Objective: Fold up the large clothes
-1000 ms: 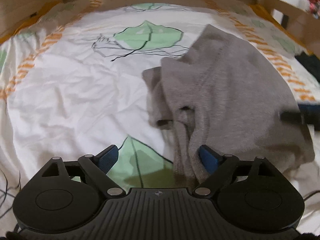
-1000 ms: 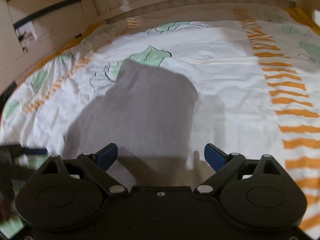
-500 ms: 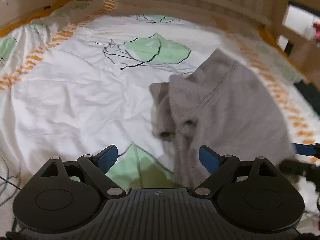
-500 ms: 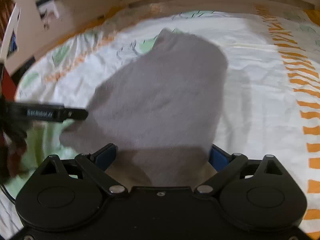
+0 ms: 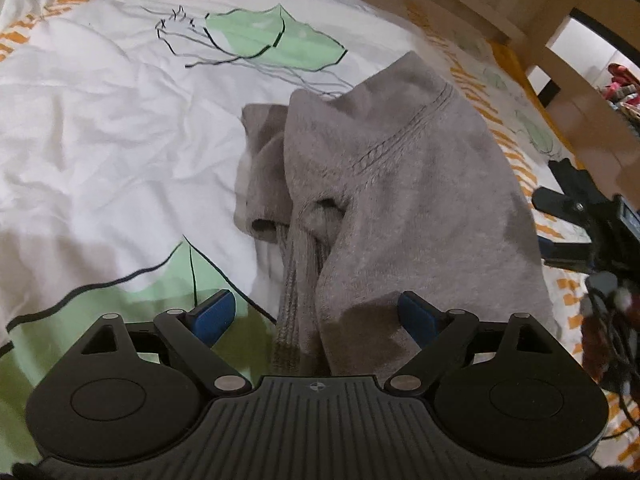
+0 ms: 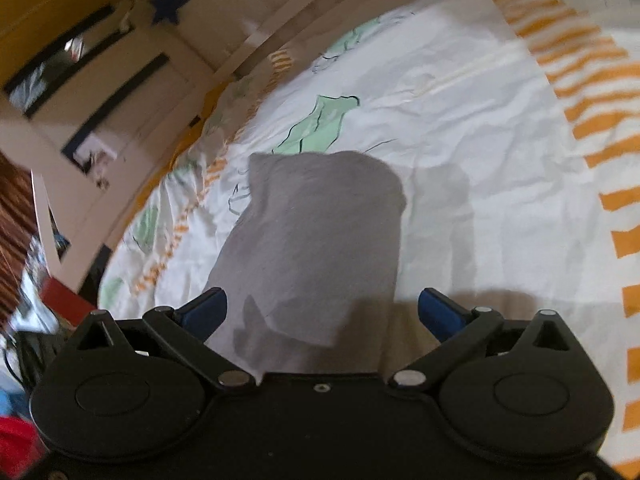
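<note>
The grey sweater [image 5: 400, 200] lay bunched on the bed, already doubled over itself, with a cuff and a ribbed edge poking out on its left side. The left gripper [image 5: 316, 316] hung over the near end of it with its jaws wide, the blue pads clear of the cloth though a fold ran up between them. The right gripper [image 6: 320, 308] came at the same sweater from the other side, its jaws opening to their widest; the near grey edge sat between its fingers, but the pads were not pressing on it.

To my eye the step was taking a fresh hold for the next fold. It would go best if each gripper pinched all the layers at a near corner, not just the top one, and if the loose cuff were tucked under first. Lifting both corners together and laying them level should keep the bundle from skewing.

The bedcover [image 5: 100, 140] was soft and creased, white with green leaf shapes and orange stripes along the borders, so the sweater might drag a little on it. A pale wooden bed frame [image 5: 460, 0] curved round the far side. Through the right gripper's camera I saw a cupboard [image 6: 120, 80] with dark handles, and a blue star [image 6: 170, 4] hung above it.
</note>
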The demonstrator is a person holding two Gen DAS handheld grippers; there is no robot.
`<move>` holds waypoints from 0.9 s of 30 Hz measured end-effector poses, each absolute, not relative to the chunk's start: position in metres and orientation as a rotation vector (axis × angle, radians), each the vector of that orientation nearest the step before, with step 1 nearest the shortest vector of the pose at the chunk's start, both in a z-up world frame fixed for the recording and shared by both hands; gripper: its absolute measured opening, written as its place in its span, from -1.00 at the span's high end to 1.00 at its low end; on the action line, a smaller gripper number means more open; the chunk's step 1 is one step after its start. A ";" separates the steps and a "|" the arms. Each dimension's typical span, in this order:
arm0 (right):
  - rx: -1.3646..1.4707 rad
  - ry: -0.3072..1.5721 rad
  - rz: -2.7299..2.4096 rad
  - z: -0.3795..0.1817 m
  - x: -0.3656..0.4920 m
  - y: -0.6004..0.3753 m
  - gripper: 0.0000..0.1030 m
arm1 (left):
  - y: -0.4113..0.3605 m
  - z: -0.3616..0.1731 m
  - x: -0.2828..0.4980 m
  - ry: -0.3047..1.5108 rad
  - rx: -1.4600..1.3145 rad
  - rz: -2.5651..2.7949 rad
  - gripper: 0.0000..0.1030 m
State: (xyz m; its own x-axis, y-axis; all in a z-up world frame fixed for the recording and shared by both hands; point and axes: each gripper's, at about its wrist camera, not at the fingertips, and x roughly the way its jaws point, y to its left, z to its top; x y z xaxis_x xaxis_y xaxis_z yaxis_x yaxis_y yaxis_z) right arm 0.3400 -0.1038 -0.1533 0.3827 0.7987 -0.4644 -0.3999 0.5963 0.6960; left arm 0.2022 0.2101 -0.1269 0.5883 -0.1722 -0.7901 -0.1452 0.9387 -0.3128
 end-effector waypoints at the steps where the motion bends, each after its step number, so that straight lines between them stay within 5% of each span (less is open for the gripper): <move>1: 0.539 0.887 0.819 -0.159 0.345 -0.105 -0.99 | 0.211 -0.128 0.202 0.950 -0.369 -0.019 -0.73; 14: 0.543 0.956 0.980 -0.180 0.376 -0.051 -0.97 | 0.208 -0.141 0.223 0.964 -0.408 -0.092 -0.93; 20: 0.442 0.914 0.924 -0.158 0.364 -0.055 -0.31 | 0.206 -0.145 0.233 0.912 -0.603 -0.241 -0.79; 27: 0.308 0.853 0.914 -0.131 0.359 -0.064 -0.22 | 0.155 -0.133 0.257 0.877 -0.548 -0.317 -0.79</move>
